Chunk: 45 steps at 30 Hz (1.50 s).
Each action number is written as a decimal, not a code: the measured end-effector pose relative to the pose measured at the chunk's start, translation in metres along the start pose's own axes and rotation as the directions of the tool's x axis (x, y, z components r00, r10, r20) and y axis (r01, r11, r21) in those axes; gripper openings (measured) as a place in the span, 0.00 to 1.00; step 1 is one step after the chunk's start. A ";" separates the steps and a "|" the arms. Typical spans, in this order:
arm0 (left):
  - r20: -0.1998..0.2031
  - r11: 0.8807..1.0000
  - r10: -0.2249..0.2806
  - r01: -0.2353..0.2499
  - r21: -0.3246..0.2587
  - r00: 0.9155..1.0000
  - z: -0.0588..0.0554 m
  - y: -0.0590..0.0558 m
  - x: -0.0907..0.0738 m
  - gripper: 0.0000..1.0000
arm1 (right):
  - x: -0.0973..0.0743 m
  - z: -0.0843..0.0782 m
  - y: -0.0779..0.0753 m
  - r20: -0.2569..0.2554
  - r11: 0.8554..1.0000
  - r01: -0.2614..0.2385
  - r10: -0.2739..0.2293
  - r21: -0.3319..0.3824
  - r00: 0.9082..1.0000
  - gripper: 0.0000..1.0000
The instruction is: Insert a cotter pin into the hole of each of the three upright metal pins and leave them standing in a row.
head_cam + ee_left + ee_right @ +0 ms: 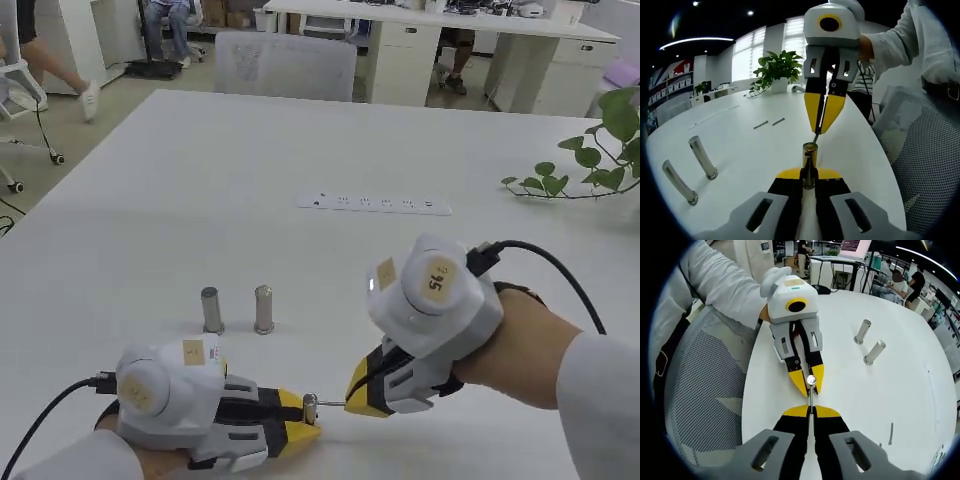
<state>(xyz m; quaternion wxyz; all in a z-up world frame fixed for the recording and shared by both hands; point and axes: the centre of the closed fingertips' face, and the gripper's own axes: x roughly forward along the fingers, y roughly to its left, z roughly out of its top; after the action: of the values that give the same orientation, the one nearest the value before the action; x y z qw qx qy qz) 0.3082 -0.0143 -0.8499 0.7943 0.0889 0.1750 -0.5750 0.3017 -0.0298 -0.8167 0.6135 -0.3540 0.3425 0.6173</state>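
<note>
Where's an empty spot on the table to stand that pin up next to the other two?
Just right of the two standing pins, before the right gripper and its cotter pin, the table is bare. A wide bare stretch lies between those pins and the power strip. It's crowded at the near edge, where the left gripper holds the third pin.

White table (150,200), power strip (373,204), leafy plant (592,160), possibly chair (285,65)

Note left pin (211,310) and right pin (264,309), grey metal, upright, side by side, farther back. Note third pin (310,407) nearer, rightward, upright, with cotter pin (330,403) tip at its head.
</note>
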 end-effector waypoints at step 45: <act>0.007 1.000 0.001 -0.001 -0.002 1.000 0.001 0.001 0.006 0.06 | 0.011 0.011 -0.001 -0.005 0.999 -0.026 0.026 -0.034 1.000 0.04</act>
<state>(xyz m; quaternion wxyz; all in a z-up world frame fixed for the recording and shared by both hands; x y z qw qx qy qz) 0.3112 -0.0190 -0.8515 0.7954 0.0861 0.1726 -0.5746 0.3029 -0.0143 -0.8203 0.5984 -0.3614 0.3379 0.6301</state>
